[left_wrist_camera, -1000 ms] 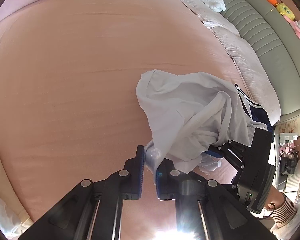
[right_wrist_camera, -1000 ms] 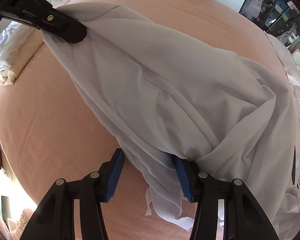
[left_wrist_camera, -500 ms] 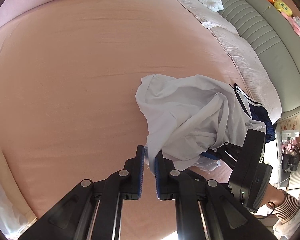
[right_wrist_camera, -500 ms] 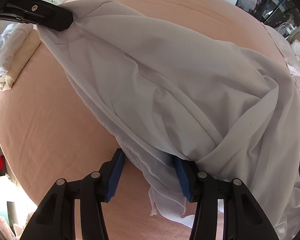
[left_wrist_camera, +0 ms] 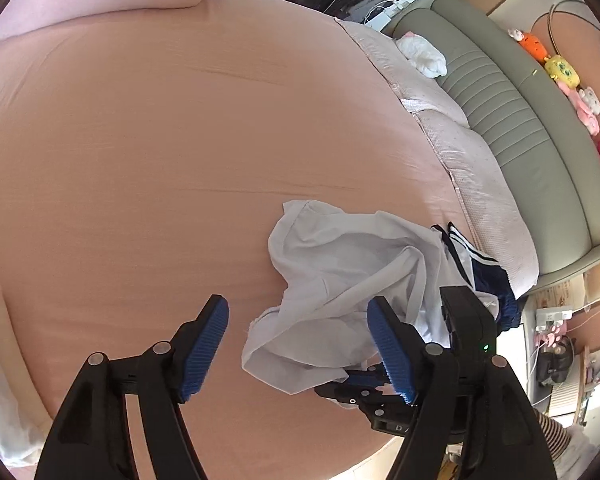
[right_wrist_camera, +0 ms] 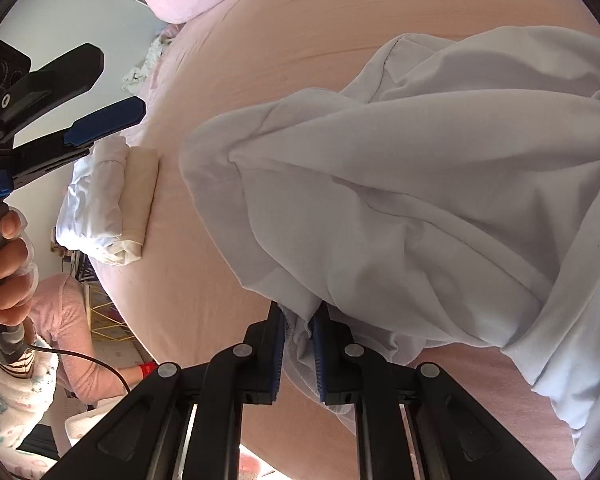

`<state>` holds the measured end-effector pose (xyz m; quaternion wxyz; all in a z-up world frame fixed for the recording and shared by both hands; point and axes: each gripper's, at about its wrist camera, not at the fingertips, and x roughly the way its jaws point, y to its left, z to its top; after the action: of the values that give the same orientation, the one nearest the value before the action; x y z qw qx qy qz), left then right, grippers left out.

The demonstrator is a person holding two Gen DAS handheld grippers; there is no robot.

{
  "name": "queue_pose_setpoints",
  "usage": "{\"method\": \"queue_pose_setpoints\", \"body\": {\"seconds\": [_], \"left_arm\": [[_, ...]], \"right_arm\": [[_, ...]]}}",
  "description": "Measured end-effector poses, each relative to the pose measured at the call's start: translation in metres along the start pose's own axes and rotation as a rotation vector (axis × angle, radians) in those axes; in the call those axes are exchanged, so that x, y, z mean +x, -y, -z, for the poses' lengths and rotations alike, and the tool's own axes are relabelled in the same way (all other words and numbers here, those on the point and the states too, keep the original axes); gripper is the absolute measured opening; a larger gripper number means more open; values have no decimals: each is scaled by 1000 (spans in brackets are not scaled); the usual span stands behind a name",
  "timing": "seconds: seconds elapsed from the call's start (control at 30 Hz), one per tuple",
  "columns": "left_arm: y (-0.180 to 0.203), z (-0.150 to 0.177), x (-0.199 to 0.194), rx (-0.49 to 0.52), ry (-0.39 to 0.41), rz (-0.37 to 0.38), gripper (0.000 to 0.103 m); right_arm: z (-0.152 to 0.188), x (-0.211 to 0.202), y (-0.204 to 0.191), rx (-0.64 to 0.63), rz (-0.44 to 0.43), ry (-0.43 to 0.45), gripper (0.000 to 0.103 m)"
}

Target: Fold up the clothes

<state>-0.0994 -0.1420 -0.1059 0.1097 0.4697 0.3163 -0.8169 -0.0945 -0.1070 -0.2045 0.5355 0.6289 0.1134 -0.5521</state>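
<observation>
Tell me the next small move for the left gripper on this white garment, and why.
Probably bring the left gripper onto the garment's near edge and close. Its fingers are opening with nothing between them, clear of the cloth, while the right gripper is closing on a bunched edge. The garment lies crumpled on the bed, so a second hold seems needed to spread it.

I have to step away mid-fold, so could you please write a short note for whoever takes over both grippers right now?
Left gripper: jaws opening, nothing between the pads, raised above the near corner of the white garment.
Right gripper: jaws closing on a bunched edge of the same garment, fabric pinched between the pads.
Garment: crumpled in a heap on the pink bed, navy-striped collar toward the headboard side.
Done: a folded stack sits at the bed's edge.
Left: this garment is not yet spread flat or folded; the left gripper probably needs a new hold.
</observation>
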Motion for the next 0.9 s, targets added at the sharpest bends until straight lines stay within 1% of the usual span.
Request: {"method": "queue_pose_setpoints", "body": {"seconds": [0.07, 0.13, 0.27, 0.33, 0.4, 0.5, 0.67, 0.73, 0.9], "left_arm": [[1, 10, 4, 19, -16, -27, 70], [0, 22, 10, 31, -15, -44, 70], [-4, 45, 27, 16, -64, -33, 70], [-5, 52, 35, 6, -87, -7, 70], [-4, 58, 39, -1, -97, 0, 70], [2, 61, 45, -2, -110, 15, 70], [20, 67, 56, 27, -116, 39, 71], [26, 68, 61, 30, -121, 49, 71], [33, 68, 69, 4, -104, 74, 71]], "right_arm": [[-6, 2, -3, -1, 8, 5, 12], [-11, 6, -12, -4, 21, 10, 12], [-29, 4, -22, -16, 42, 29, 12], [-34, 3, -23, -11, 42, 38, 12], [-40, 5, -24, 16, 27, 51, 12], [-46, -2, -22, 39, 22, 74, 12], [-60, 3, -30, 77, -11, 108, 12], [-65, -4, -30, 89, -33, 129, 12], [-78, -18, -41, 105, -87, 175, 12]]}}
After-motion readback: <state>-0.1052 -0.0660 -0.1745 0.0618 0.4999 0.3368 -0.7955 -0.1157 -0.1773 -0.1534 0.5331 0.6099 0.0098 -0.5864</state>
